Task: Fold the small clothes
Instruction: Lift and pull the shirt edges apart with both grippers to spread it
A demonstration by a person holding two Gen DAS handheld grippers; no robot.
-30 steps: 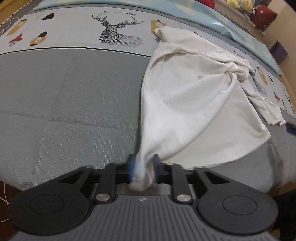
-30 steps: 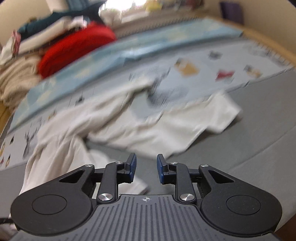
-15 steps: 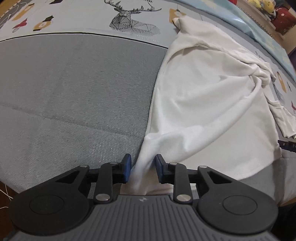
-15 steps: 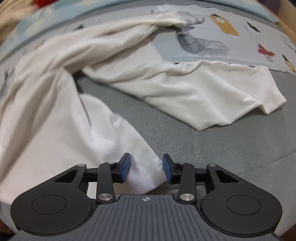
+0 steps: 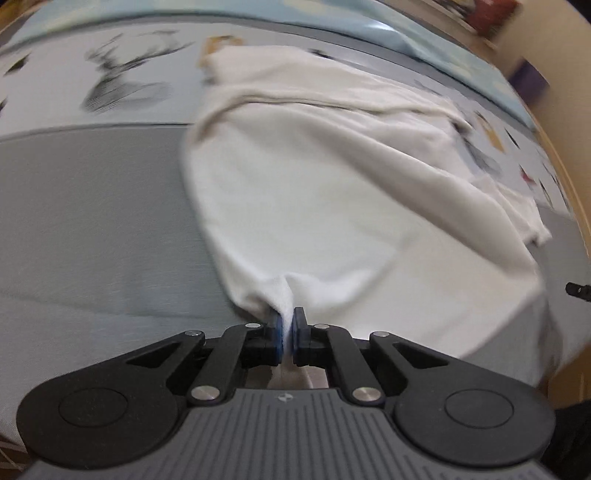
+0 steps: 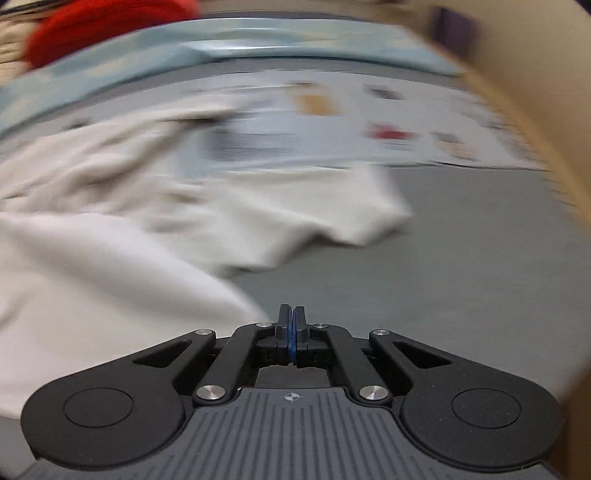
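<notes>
A white garment [image 5: 332, 206] lies spread and rumpled on the grey bed cover [image 5: 85, 221]. My left gripper [image 5: 287, 325] is shut on the garment's near corner, with white cloth pinched between its blue pads. In the right wrist view the same garment [image 6: 103, 258] lies to the left, one sleeve [image 6: 332, 214] reaching right. My right gripper [image 6: 291, 325] is shut with its pads together just right of the garment's near edge; no cloth shows between them. Both views are blurred.
A printed sheet with a deer drawing [image 5: 125, 81] and small animal figures covers the far part of the bed. A pale blue blanket [image 6: 221, 40] and a red cushion [image 6: 92, 22] lie behind. The bed's right edge meets a wooden frame [image 6: 546, 122].
My left gripper opened half a second ago and has shut again on the garment's corner. My right gripper went from open over the garment's near edge to shut. Both views swung.
</notes>
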